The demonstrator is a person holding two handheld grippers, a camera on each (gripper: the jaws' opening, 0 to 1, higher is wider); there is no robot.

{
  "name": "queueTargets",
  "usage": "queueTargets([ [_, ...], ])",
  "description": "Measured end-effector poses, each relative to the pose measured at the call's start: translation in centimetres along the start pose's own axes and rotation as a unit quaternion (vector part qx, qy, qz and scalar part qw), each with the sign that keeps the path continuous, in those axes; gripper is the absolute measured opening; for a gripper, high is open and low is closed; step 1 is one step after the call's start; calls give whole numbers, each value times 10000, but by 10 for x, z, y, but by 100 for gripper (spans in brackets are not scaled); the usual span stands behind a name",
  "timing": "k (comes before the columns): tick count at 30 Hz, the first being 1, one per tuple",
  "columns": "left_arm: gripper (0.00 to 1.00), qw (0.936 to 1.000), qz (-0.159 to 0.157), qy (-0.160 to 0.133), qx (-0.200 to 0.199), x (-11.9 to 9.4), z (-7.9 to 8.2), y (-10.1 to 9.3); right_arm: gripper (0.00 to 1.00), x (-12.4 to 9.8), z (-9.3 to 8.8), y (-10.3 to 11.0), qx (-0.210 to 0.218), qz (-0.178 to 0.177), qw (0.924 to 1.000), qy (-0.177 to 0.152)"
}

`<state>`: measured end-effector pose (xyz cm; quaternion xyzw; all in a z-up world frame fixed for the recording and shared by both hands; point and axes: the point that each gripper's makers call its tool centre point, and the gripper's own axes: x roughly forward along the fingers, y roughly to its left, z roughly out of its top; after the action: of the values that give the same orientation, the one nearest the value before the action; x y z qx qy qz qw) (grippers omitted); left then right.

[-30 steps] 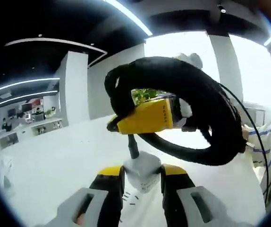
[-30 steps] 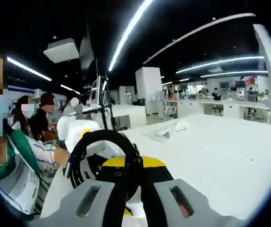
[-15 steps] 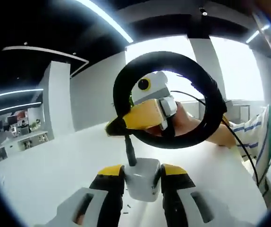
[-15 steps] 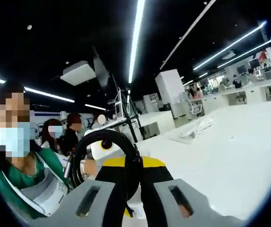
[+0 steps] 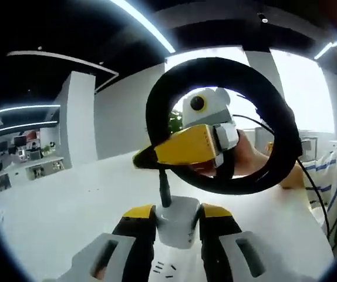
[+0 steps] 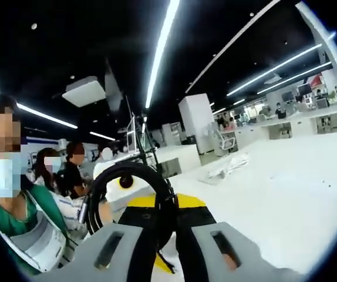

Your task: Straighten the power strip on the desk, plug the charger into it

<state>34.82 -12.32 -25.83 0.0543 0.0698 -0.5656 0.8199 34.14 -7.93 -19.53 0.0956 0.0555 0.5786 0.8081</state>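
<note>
Your left gripper (image 5: 174, 226) clamps the white charger (image 5: 176, 220); right gripper (image 6: 165, 232) pinches its coiled cable (image 6: 157, 191), both above the bench (image 5: 68, 205). Loop may snag while plugging.

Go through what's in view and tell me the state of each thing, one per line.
Left gripper: shut on the white charger.
White charger: held off the desk, not plugged in.
Black cable: coiled in a loop, raised in the air.
Right gripper: shut on the black cable coil.
White desk: bare where it shows below the charger.
Ceiling light strips: lit.
</note>
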Motion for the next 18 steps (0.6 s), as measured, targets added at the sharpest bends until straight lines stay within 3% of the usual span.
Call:
queueTargets([
  [4, 28, 9999, 31, 62, -134, 4, -5, 3, 7, 1, -4, -10, 110, -128, 9999, 28],
  [18, 27, 9999, -44, 63, -106, 5, -7, 3, 7, 2, -7, -11, 105, -232, 9997, 45],
])
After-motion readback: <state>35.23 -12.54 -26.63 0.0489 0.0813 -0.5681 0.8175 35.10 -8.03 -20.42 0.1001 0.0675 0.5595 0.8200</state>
